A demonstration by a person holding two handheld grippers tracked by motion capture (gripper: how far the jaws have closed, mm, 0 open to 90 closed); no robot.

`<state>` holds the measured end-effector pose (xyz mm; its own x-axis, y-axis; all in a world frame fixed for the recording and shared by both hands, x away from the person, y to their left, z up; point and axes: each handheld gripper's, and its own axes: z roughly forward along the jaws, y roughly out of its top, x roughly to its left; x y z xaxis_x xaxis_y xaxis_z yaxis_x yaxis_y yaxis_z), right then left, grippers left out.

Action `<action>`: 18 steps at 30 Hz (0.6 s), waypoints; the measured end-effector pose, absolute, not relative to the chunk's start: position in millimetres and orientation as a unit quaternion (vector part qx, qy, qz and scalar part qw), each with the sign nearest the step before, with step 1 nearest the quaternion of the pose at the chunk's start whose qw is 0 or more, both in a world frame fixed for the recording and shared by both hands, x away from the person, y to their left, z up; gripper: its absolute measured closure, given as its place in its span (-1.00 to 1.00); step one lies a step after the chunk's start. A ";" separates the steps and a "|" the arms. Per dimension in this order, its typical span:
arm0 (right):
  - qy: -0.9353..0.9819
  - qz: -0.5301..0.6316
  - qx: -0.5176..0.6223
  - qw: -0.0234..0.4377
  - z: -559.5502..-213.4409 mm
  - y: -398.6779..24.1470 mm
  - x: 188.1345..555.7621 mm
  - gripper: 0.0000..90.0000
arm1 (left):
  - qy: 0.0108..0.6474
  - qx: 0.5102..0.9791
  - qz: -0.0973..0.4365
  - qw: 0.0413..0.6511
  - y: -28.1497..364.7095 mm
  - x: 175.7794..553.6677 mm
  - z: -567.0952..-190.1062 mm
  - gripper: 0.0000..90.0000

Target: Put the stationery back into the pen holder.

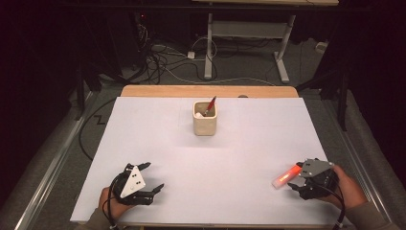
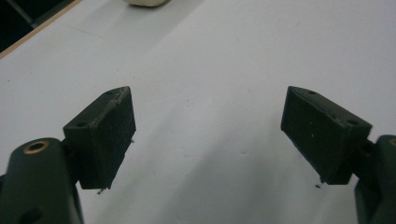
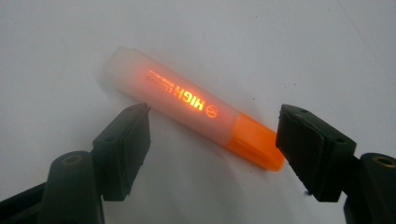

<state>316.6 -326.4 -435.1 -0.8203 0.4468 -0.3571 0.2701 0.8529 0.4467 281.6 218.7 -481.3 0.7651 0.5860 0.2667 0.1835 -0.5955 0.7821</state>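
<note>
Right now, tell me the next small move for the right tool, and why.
Probably ease the right tool forward and down until its open jaws straddle the orange highlighter, then close. The highlighter lies flat on the white table, just ahead of the pads, untouched. The cup, already holding a red pen, looks like its destination.

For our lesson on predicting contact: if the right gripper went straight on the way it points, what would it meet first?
Most likely the orange highlighter, lying on the white table just ahead of the open right gripper, slanted across its line. Depth is unclear; it may strike the table beneath.
</note>
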 end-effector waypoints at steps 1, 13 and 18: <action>0.941 0.179 0.172 0.228 -433.2 -324.0 318.8 -0.43 | 0.224 0.855 0.259 0.389 218.5 281.7 -481.5 -0.60; 0.987 0.030 0.035 0.157 -428.8 -303.7 357.2 -0.21 | 0.216 0.857 0.254 0.392 215.0 281.8 -481.7 -0.60; 0.991 0.032 0.014 0.132 -431.4 -303.8 364.5 -0.08 | 0.211 0.860 0.252 0.391 213.4 282.4 -482.2 -0.60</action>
